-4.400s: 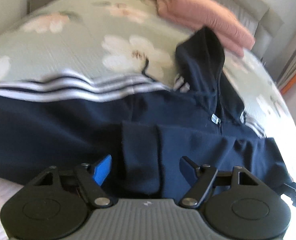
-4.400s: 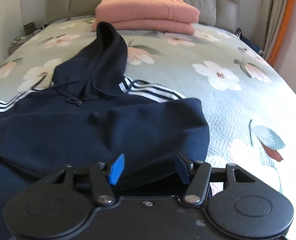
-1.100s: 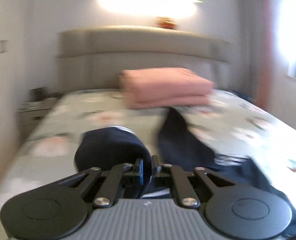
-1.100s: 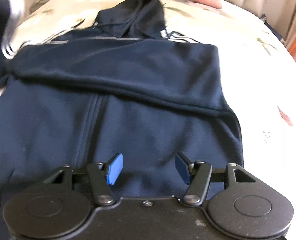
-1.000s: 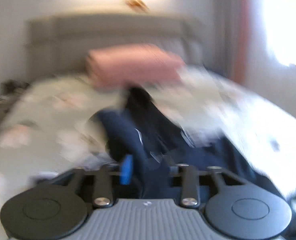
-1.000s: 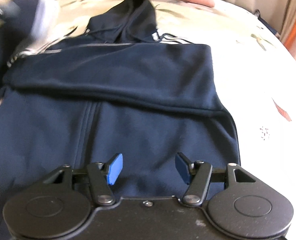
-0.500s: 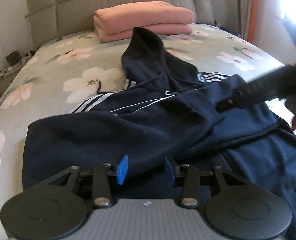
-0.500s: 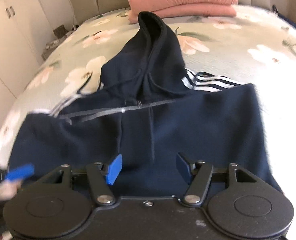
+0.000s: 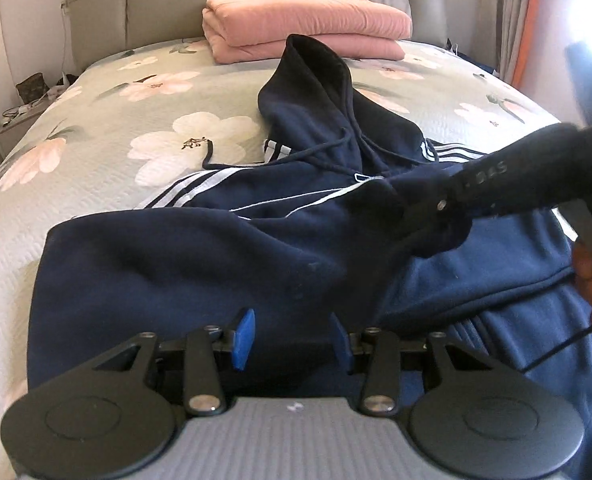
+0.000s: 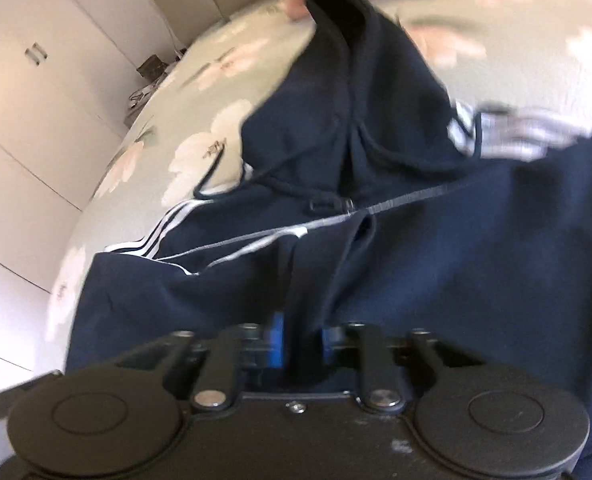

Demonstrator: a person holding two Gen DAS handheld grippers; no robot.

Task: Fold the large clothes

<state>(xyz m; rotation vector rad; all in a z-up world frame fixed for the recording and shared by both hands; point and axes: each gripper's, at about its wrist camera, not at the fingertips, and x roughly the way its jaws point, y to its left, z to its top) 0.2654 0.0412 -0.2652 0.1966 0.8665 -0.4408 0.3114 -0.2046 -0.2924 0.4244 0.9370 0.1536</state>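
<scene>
On my left wrist camera, the left gripper [image 9: 292, 336] hovers low over the navy hoodie [image 9: 200, 264], its blue-padded fingers [image 9: 243, 338] parted to a middling gap with nothing between them. The hoodie lies spread across the foot half of the bed [image 9: 96, 160], its hood [image 9: 315, 92] pointing toward the headboard [image 9: 176, 0], white stripes showing at the shoulders. A sleeve is folded over the chest. From the right edge my right gripper [image 9: 427, 216] reaches in, pinching a bunch of that sleeve cloth. A folded pink blanket [image 9: 303, 28] sits at the head of the bed, just beyond the hood.

On my right wrist camera, which is a little blurred, the right gripper [image 10: 299, 344] has its fingers drawn close together, clamped on a ridge of hoodie [image 10: 455, 260] fabric standing up between the pads. The hood [image 10: 347, 92] lies ahead, drawstring trailing onto the bedspread. White wardrobe doors [image 10: 36, 80] stand beyond the bed's left edge.
</scene>
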